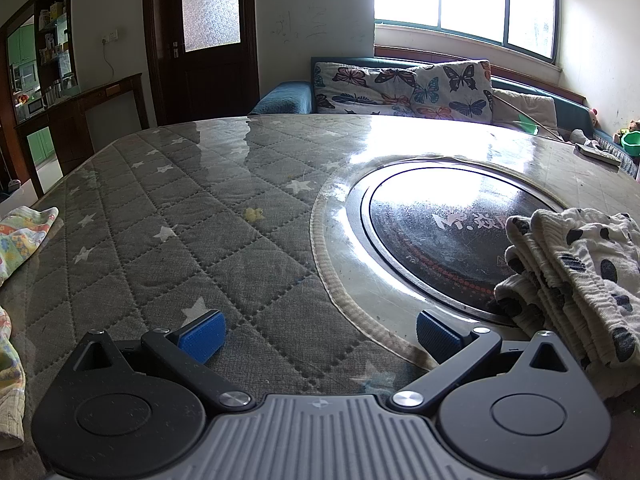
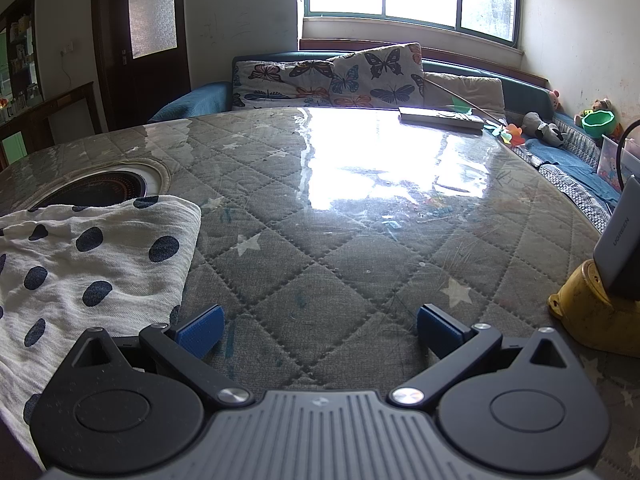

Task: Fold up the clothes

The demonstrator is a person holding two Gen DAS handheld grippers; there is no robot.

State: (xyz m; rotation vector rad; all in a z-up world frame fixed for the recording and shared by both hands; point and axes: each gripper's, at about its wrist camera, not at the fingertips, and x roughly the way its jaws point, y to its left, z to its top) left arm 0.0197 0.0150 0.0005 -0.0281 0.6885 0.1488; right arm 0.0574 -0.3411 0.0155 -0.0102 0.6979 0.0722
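Here, a colorful cloth [image 1: 24,236] lies at the table's [image 1: 168,200] left edge, the left gripper [image 1: 318,336] is wide open holding nothing, the folded spotted cloth [image 2: 80,264] sits between, and the right gripper [image 2: 318,330] is wide open too.

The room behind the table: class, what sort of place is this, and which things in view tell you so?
Most likely a lived-in family home, a sitting or dining room. Clues: the sofa with butterfly cushions under the window, soft toys on the seat, and a quilted star-pattern table cover under clear plastic.
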